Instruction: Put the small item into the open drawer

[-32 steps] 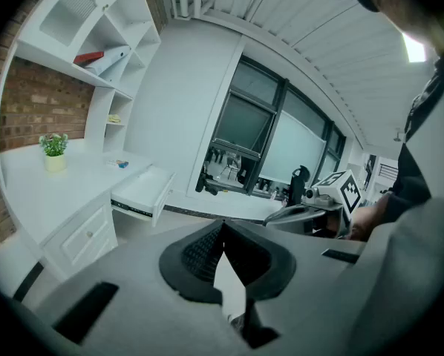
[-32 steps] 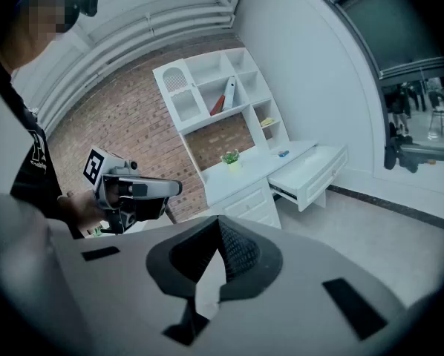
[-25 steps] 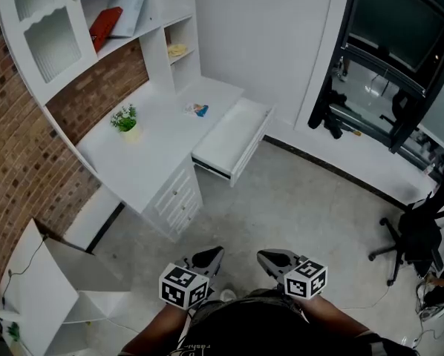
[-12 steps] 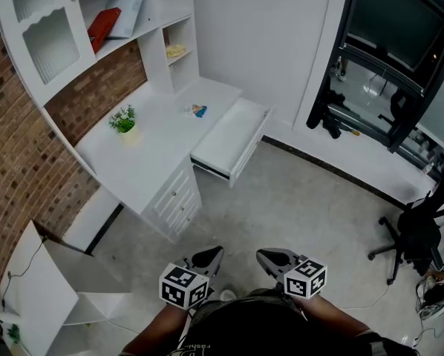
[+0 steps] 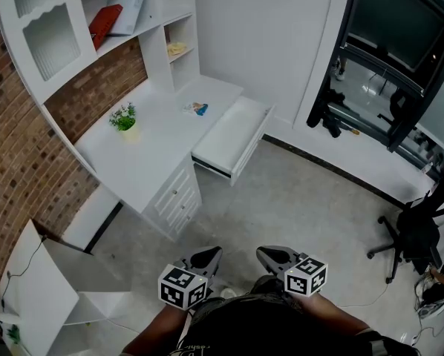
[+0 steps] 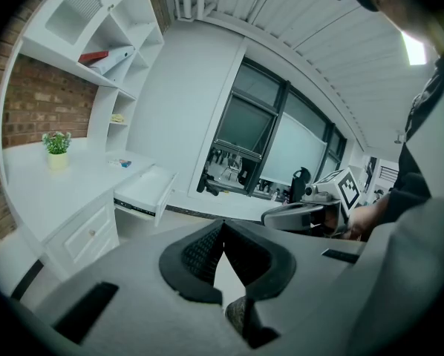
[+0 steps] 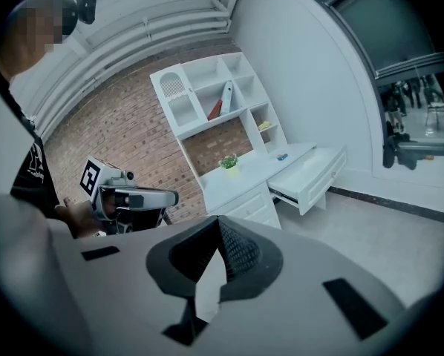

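Observation:
The small item [image 5: 197, 109], blue and orange, lies on the white desk top [image 5: 155, 147] beside the open drawer [image 5: 233, 133], which looks empty. Both grippers are held low near the person's body, far from the desk. My left gripper [image 5: 211, 257] is shut with nothing between its pads. My right gripper [image 5: 267, 256] is also shut and empty. In the left gripper view the item [image 6: 123, 163] and drawer [image 6: 144, 191] lie far ahead at the left. The right gripper view shows the drawer [image 7: 311, 175] and the item [image 7: 281, 156] in the distance.
A small potted plant [image 5: 124, 119] stands on the desk. Shelves above hold a red book [image 5: 105, 22] and a yellow thing [image 5: 177, 49]. A black office chair [image 5: 419, 232] is at the right, a black machine [image 5: 378, 65] along the far wall, an open white box [image 5: 51, 288] at the lower left.

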`<state>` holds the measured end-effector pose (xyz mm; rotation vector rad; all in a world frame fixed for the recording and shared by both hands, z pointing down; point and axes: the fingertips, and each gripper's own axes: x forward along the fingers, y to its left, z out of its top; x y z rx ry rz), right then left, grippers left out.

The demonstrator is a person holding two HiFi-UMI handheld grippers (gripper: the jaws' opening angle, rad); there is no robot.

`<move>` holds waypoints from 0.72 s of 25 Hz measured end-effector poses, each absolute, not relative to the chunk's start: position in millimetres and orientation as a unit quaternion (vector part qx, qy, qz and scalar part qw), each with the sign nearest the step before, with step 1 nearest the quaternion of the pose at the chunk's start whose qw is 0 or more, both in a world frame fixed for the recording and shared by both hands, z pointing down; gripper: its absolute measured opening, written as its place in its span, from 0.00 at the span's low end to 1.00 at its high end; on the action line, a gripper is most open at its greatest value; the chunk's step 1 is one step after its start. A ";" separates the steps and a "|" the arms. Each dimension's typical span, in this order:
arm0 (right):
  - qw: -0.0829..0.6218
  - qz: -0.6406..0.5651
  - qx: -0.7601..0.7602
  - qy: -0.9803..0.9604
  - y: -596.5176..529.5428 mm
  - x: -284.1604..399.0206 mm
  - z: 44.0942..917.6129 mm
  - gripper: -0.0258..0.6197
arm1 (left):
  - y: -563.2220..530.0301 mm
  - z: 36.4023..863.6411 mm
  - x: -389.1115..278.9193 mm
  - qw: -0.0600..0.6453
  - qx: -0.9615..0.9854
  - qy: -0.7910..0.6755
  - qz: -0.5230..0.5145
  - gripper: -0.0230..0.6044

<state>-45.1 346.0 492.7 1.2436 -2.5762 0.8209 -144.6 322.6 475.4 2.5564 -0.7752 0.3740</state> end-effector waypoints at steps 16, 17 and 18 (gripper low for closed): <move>0.066 0.296 0.431 -0.850 291.7 -14.8 497.6 0.05 | 278.0 481.0 -123.2 0.228 0.924 -0.271 0.141 0.06; 0.063 0.297 0.430 -0.850 283.2 -14.1 497.7 0.05 | 271.4 480.6 -122.8 0.227 0.924 -0.274 0.142 0.06; 0.060 0.298 0.429 -0.851 274.1 -13.9 497.3 0.05 | 263.9 480.9 -122.8 0.228 0.923 -0.276 0.143 0.06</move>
